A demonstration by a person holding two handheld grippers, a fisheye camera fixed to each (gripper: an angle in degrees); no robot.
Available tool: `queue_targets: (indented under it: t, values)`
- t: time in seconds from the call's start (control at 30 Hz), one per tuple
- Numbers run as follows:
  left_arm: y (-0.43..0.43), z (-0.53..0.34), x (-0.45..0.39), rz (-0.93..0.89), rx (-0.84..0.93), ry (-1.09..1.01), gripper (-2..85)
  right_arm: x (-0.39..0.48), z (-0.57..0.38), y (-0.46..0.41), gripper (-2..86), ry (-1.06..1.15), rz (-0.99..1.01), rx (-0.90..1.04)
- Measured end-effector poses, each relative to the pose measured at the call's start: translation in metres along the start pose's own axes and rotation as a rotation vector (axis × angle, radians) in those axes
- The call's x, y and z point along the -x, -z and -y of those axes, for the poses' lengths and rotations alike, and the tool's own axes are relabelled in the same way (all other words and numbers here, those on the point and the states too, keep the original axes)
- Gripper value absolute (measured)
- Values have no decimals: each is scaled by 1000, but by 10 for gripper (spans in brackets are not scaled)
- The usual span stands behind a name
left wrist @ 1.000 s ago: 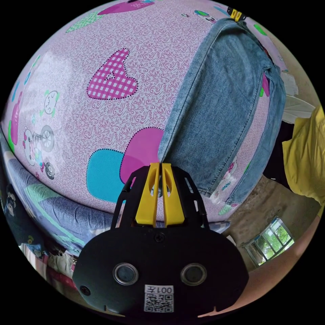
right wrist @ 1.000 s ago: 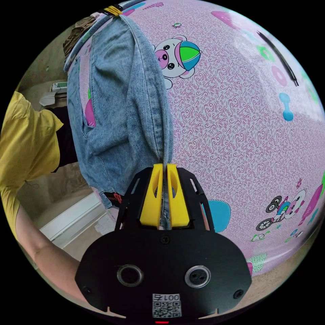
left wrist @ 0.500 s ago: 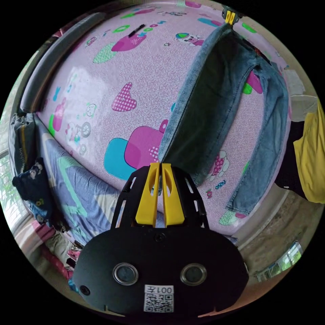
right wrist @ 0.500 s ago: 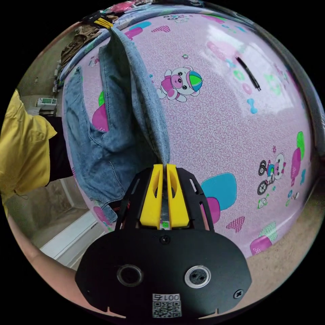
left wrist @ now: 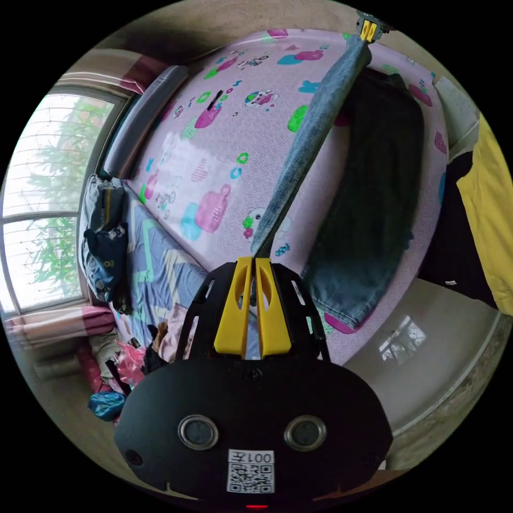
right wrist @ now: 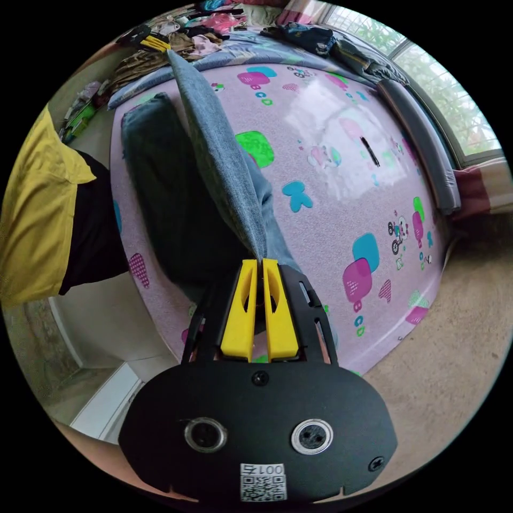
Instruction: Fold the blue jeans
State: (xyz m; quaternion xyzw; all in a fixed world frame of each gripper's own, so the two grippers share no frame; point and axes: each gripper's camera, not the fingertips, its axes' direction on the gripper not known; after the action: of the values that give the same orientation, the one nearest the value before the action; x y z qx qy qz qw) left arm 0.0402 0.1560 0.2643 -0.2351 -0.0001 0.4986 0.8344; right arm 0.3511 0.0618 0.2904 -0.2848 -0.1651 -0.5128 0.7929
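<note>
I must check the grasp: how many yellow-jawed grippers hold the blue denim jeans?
2. The left gripper clamps one end of the raised blue denim jeans; the right gripper clamps the other end.

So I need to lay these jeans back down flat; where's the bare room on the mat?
The wide free patch is the pink mat between the jeans and the grey bolster; one small dark object lies there. Past the mat's far end, clothes pile up. Both the left gripper and the right gripper grip the jeans.
</note>
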Motion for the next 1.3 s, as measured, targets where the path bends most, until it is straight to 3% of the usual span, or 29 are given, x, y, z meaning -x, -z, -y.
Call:
queue_targets:
  t: [0.2,0.43,0.6,0.9,1.1,1.23,1.3]
  values:
    - [-9,-44,-115,-50,73,-70,-16,102,-23,-53,8,11,28,95]
    - [-48,-71,-225,-16,193,-256,-16,163,-20,-105,8,28,37,160]
    - [-33,-93,-237,8,170,-189,-16,173,-30,-93,9,-17,61,114]
    - [-78,-119,-296,-125,283,-299,-15,200,-14,-147,17,54,107,229]
    - [-79,-154,-302,-159,268,-279,7,194,-12,-134,28,86,181,229]
    - [-78,-198,-307,-157,232,-206,22,183,6,-92,25,73,218,123]
    - [-75,-219,-310,-128,207,-162,14,172,42,-62,21,88,264,-19]
